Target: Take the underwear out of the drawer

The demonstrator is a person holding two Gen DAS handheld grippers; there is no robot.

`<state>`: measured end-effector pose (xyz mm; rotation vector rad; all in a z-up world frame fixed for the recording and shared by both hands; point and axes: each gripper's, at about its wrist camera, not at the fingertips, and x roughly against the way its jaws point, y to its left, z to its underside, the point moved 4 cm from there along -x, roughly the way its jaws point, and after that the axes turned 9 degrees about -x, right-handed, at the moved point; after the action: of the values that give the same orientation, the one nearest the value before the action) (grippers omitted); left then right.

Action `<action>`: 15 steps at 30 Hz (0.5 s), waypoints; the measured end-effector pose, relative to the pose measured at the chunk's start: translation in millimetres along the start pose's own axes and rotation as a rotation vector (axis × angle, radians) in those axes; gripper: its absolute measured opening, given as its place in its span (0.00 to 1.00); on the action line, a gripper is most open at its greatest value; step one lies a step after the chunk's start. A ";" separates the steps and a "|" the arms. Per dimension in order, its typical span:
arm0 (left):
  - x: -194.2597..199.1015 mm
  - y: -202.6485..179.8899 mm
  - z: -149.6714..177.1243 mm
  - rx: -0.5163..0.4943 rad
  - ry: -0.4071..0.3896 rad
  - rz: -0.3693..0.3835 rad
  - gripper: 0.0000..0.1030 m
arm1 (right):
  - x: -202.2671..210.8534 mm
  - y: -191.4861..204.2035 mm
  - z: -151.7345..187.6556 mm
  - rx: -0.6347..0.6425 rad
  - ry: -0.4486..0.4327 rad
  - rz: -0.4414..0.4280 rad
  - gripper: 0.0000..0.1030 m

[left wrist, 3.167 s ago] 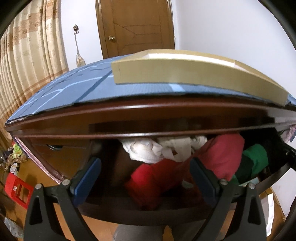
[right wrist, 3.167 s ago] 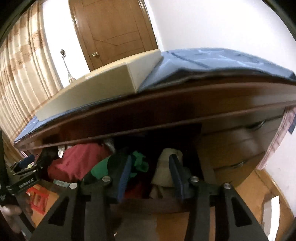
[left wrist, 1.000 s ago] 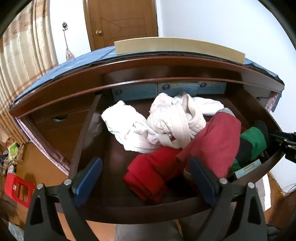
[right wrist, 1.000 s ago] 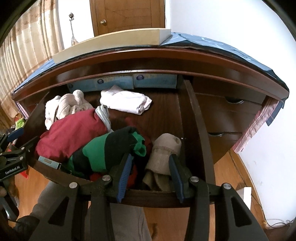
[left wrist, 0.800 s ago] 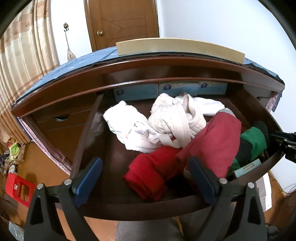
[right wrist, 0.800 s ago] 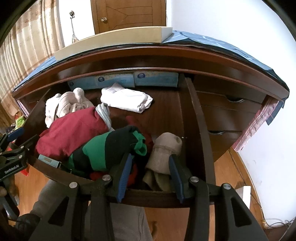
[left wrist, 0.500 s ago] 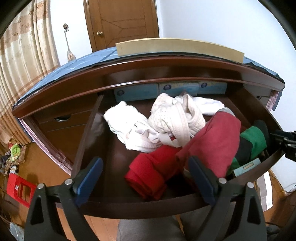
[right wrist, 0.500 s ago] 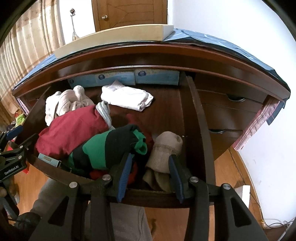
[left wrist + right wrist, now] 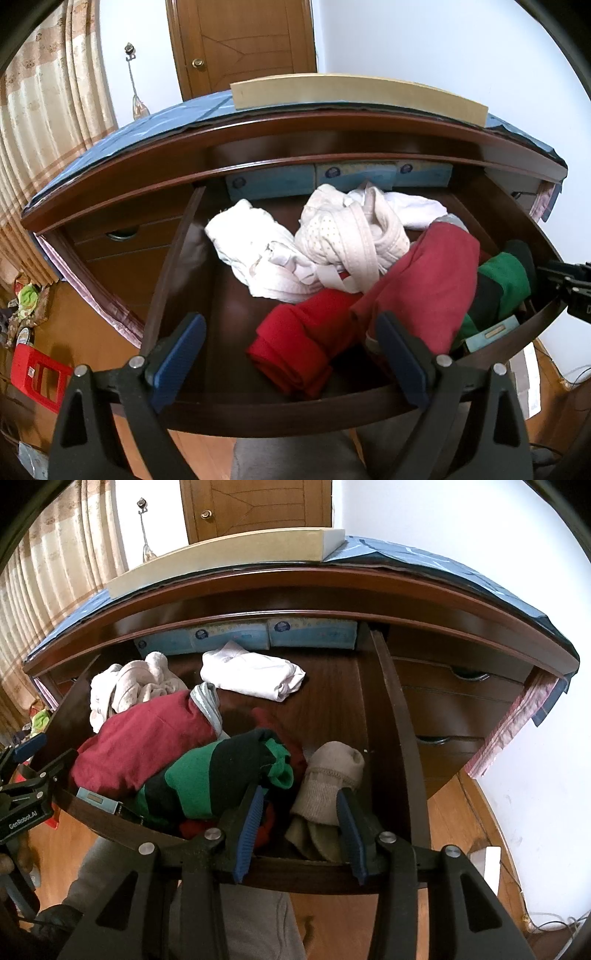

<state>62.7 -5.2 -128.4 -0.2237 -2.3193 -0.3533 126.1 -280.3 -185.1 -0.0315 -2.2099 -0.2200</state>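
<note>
The dark wooden drawer [image 9: 295,410] stands pulled out and full of clothes. At its left lie crumpled white underwear [image 9: 255,254] and a pale dotted pair with a wide band [image 9: 347,236]. A folded white piece [image 9: 251,672] rests near the back. A red folded cloth [image 9: 303,343], a maroon garment [image 9: 424,288], a green-and-black striped garment [image 9: 221,771] and beige socks [image 9: 328,775] fill the front. My left gripper [image 9: 291,343] hovers wide open over the front rim, holding nothing. My right gripper [image 9: 300,805] hangs open above the front rim, the socks just beyond its pads.
Blue tissue packs [image 9: 266,182] line the drawer's back. A flat beige box [image 9: 354,92] lies on the blue mat on the dresser top. Closed drawers [image 9: 461,701] are at the right. A red crate [image 9: 33,373] sits on the floor. The person's grey trousers [image 9: 251,923] are below the drawer front.
Since the earliest frames both views have swung from the dresser's front edge to looking down into the drawer. Over the last second nothing has visibly shifted.
</note>
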 end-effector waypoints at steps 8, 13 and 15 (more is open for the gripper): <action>-4.8 12.8 -3.6 -0.030 0.022 -0.042 0.92 | -2.7 0.6 -2.3 -0.003 0.003 0.002 0.43; -16.7 28.2 1.5 0.021 0.061 -0.006 0.92 | -3.3 1.3 -2.3 -0.003 0.013 -0.002 0.43; -17.8 28.4 2.8 0.032 0.061 0.002 0.92 | -3.6 0.9 -2.6 -0.005 0.015 -0.001 0.43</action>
<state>80.7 21.6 -137.8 -0.1966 -2.2628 -0.3176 130.4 -279.6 -186.3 -0.0317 -2.1946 -0.2261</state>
